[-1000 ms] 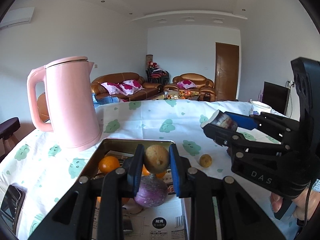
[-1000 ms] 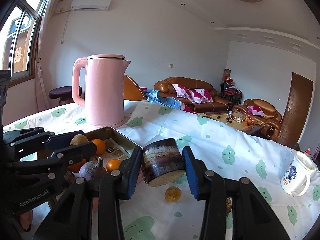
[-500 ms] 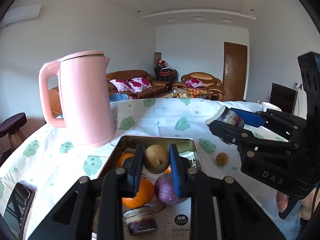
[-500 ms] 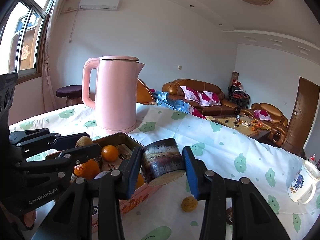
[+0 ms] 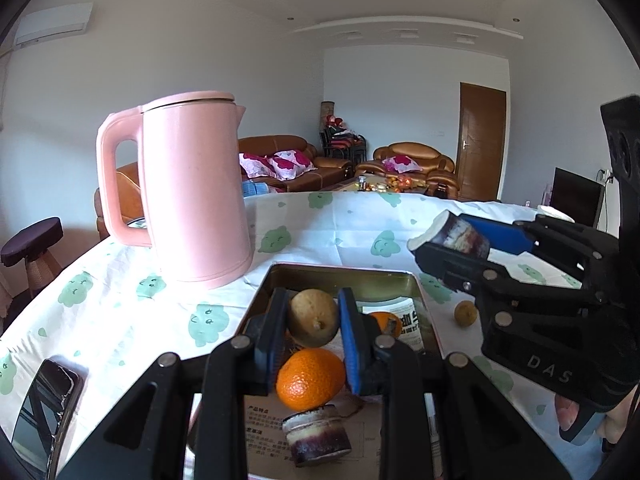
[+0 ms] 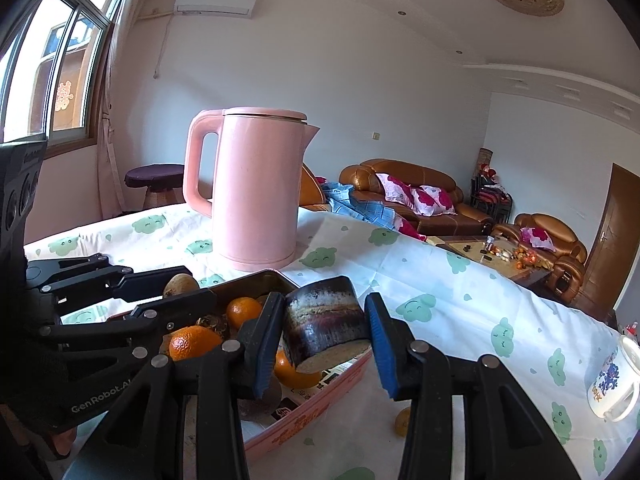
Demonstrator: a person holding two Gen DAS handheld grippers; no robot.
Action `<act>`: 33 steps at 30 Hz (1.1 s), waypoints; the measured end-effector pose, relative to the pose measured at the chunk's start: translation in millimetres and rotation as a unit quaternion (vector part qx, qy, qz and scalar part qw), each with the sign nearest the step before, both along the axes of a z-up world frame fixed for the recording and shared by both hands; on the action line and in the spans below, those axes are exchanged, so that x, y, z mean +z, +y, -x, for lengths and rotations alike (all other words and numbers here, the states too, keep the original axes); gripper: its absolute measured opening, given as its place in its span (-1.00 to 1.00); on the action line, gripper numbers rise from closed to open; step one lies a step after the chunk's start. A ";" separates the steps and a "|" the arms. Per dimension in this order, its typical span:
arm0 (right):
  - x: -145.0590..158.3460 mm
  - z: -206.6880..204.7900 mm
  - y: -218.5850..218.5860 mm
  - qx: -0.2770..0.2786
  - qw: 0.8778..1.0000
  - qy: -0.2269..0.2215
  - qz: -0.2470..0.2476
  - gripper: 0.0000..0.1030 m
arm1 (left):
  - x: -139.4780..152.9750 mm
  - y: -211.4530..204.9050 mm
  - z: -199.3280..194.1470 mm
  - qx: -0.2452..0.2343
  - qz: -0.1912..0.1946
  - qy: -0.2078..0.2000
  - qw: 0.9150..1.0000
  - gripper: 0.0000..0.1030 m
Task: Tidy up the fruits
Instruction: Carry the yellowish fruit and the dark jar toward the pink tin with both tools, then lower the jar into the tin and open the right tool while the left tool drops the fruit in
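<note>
Holding a brownish fruit (image 5: pixel 313 317) tight in our left gripper (image 5: pixel 313 334) and a cut purple chunk (image 6: pixel 326 322) in our right gripper (image 6: pixel 326 338), both over the crowded tin (image 5: pixel 412 280), we risk them bouncing off the oranges (image 5: pixel 310 378) onto the tablecloth (image 5: pixel 120 300).

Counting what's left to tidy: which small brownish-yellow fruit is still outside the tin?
The loose one on the tablecloth right of the tin; the other is clamped in the left gripper above it.

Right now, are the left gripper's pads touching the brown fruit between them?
Touching. The left wrist view shows the left gripper with both pads pressed against the sides of the brown fruit, holding it above the tin tray.
</note>
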State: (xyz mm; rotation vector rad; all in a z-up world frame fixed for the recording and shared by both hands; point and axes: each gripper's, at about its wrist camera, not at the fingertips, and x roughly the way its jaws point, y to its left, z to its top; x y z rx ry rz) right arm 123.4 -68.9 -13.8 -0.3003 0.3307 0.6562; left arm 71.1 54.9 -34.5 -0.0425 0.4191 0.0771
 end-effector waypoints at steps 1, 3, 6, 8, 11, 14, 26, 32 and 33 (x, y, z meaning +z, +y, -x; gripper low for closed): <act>-0.1 0.4 2.0 0.002 1.000 0.000 0.001 -0.15 | 0.1 1.2 0.1 0.001 0.000 0.000 1.000 -0.49; -0.4 0.8 5.9 0.005 1.000 0.000 0.003 -0.15 | 0.4 4.9 0.4 0.005 0.001 0.000 1.000 -0.49; -1.5 1.0 11.6 0.009 1.000 0.000 0.006 -0.15 | 0.5 10.3 0.1 0.010 0.003 0.001 1.000 -0.49; -2.7 0.9 14.5 0.012 1.000 0.001 0.008 -0.15 | 0.1 14.1 0.2 0.014 0.004 0.002 1.000 -0.49; -4.6 0.7 18.3 0.014 1.000 0.003 0.011 -0.15 | -1.1 18.6 0.5 0.017 0.006 0.005 1.000 -0.49; -6.2 1.9 19.9 0.017 1.000 0.005 0.012 -0.15 | -2.3 23.1 3.2 0.019 0.006 0.006 1.000 -0.49; -18.4 14.6 30.2 0.040 0.999 0.026 0.024 -0.15 | -5.3 36.4 7.9 0.018 0.017 0.019 1.000 -0.49; -22.0 16.4 33.2 0.043 0.998 0.031 0.032 -0.15 | -7.1 36.7 -0.2 0.007 0.021 0.035 0.999 -0.49; -22.4 15.5 32.8 0.044 0.998 0.035 0.031 -0.15 | -7.5 37.4 -0.3 0.005 0.023 0.036 0.999 -0.49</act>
